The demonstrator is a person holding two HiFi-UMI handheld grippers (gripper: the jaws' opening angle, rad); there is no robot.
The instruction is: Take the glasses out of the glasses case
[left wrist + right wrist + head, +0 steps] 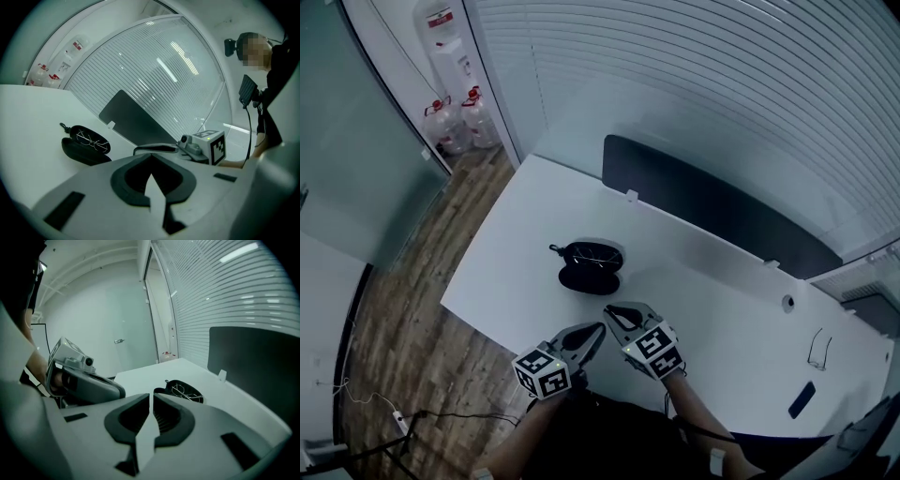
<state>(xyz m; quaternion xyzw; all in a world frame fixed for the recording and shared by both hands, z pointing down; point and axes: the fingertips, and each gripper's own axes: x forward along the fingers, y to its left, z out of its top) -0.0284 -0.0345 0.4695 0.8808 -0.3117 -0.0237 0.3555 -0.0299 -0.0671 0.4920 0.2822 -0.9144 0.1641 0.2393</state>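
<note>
Open glasses case [590,278] containing glasses [593,254] on the counter [703,281]; left tool [598,330] and right tool [612,310] near it, jaws together, empty.

Black glasses case [591,267] lies open on table, wire-framed glasses [594,253] inside.

Head view overhead; both gripper views low, facing the glasses case [79,151]
</note>
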